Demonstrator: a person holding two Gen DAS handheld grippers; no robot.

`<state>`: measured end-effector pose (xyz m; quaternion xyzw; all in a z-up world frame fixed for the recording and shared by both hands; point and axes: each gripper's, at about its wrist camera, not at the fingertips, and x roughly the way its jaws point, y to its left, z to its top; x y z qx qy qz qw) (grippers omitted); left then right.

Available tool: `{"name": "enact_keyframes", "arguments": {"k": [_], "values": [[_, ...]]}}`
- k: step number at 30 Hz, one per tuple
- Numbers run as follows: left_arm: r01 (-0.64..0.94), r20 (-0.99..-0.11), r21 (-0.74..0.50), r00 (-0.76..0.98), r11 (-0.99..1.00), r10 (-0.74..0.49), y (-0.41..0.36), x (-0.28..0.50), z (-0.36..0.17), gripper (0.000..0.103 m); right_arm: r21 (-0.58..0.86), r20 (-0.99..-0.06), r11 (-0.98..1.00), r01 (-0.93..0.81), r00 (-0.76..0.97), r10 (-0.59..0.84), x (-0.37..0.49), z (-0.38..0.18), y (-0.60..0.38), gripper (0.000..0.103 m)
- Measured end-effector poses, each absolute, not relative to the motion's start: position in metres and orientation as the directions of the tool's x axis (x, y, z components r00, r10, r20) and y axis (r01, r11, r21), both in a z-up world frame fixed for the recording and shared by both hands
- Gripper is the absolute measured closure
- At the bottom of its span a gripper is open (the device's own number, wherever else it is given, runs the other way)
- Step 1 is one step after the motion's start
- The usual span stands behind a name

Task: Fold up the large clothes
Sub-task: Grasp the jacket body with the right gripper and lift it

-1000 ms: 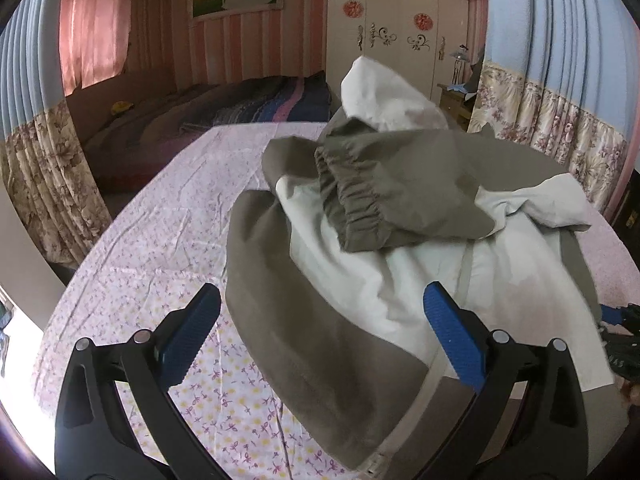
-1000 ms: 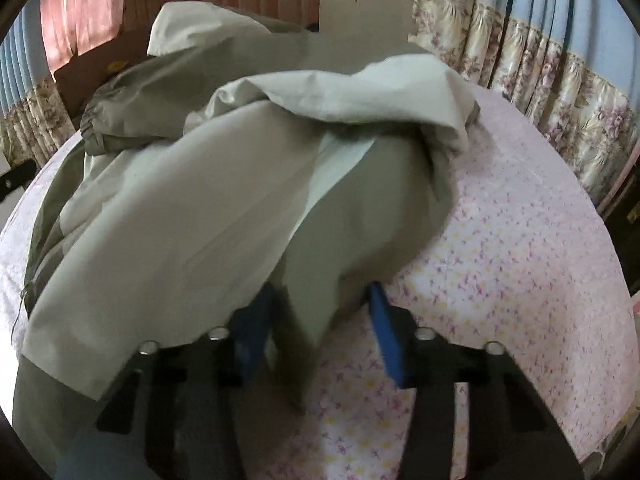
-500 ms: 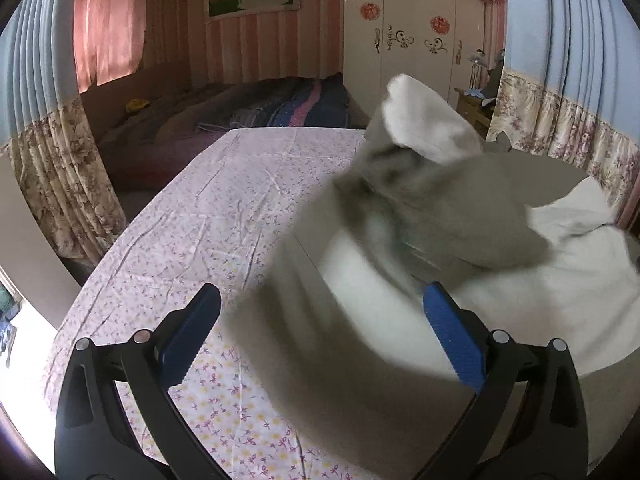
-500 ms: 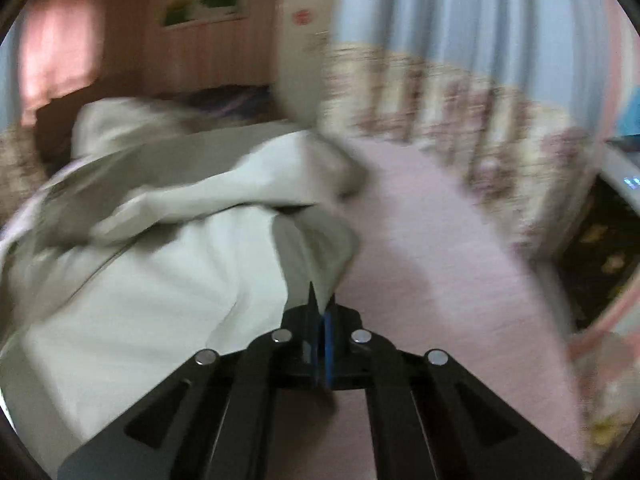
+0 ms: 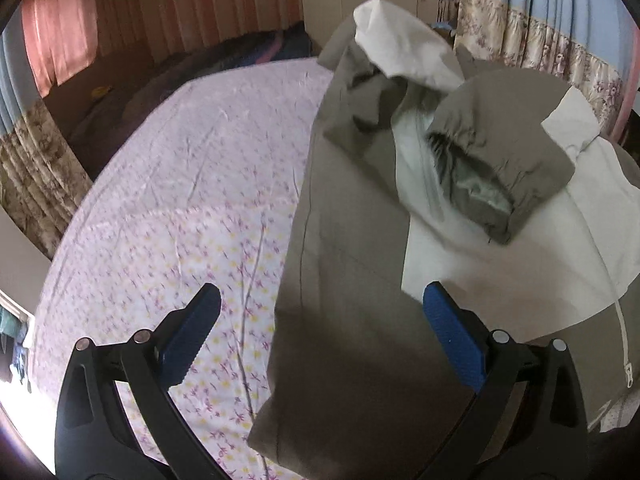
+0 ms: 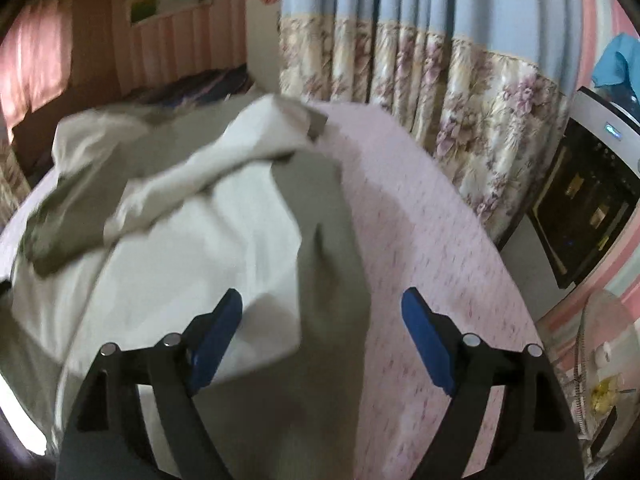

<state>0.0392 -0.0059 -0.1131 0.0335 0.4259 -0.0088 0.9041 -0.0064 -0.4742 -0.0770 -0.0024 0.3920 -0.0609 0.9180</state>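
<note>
Since the earlier frames the jacket has been drawn rightward across the bed sheet, and the right gripper, half a second ago clamped shut on a grey fold, has just been opening.

Left wrist view: the left gripper stands with its blue pads wide apart, pressing on nothing. The near grey panel of the jacket lies on the sheet below and between them, its left edge running up the middle of the frame. Farther up, an elastic-cuffed grey sleeve rests across the pale lining, and the white hood lies at the far end. A white zipper trails down the right edge. The flowered sheet is bare to the left.

Right wrist view: the right gripper's fingers are spread, with the grey panel and the edge of the white lining lying between them, neither pad pressing on cloth. The jacket fills the left half; pink sheet shows to the right. A floral curtain hangs beyond the bed.
</note>
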Motion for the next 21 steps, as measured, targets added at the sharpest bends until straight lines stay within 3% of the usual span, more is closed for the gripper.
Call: {"name": "enact_keyframes", "arguments": {"k": [3, 4, 5, 6, 8, 9, 11, 12, 13, 18, 21], "values": [[0.06, -0.82, -0.002, 0.571, 0.998, -0.036, -0.004, 0.044, -0.126, 0.003, -0.046, -0.748, 0.993, 0.111, 0.654, -0.108, -0.01, -0.088, -0.472, 0.021], [0.066, -0.832, -0.02, 0.552, 0.998, -0.053, -0.005, 0.045, -0.129, 0.003, -0.036, -0.757, 0.993, 0.109, 0.646, -0.098, -0.009, -0.09, -0.473, 0.027], [0.075, -0.838, -0.025, 0.542, 0.997, -0.062, -0.008, 0.045, -0.132, 0.003, -0.024, -0.764, 0.995, 0.099, 0.64, -0.082, -0.009, -0.093, -0.472, 0.041], [0.092, -0.842, -0.018, 0.536, 0.996, -0.064, -0.013, 0.044, -0.134, 0.003, -0.021, -0.772, 0.996, 0.09, 0.632, -0.074, -0.007, -0.096, -0.472, 0.048], [0.099, -0.832, -0.012, 0.552, 0.995, -0.064, -0.017, 0.042, -0.137, 0.005, -0.036, -0.779, 0.995, 0.09, 0.622, -0.085, -0.006, -0.102, -0.471, 0.084], [0.093, -0.823, -0.012, 0.564, 0.996, -0.062, -0.018, 0.04, -0.137, 0.014, -0.021, -0.776, 0.996, 0.081, 0.627, -0.068, -0.007, -0.102, -0.47, 0.089], [0.069, -0.793, -0.01, 0.607, 0.998, -0.05, -0.017, 0.036, -0.13, 0.066, 0.001, -0.764, 0.996, 0.093, 0.642, -0.059, -0.009, -0.099, -0.47, 0.098], [0.055, -0.781, -0.025, 0.622, 0.998, -0.054, -0.014, 0.035, -0.127, 0.092, 0.009, -0.754, 0.996, 0.09, 0.655, -0.052, -0.011, -0.095, -0.469, 0.1], [0.053, -0.773, -0.083, 0.627, 0.995, -0.097, -0.009, 0.033, -0.123, 0.096, 0.002, -0.736, 0.996, 0.093, 0.674, -0.061, -0.014, -0.09, -0.468, 0.101], [0.044, -0.705, -0.126, 0.699, 0.991, -0.121, -0.004, -0.008, -0.085, 0.097, -0.062, -0.67, 0.994, 0.089, 0.735, -0.107, -0.035, -0.057, -0.458, 0.102], [0.035, -0.734, -0.117, 0.67, 0.993, -0.11, -0.005, -0.022, -0.089, 0.094, -0.133, -0.739, 0.988, 0.083, 0.656, -0.155, -0.031, -0.072, -0.457, 0.097]]}}
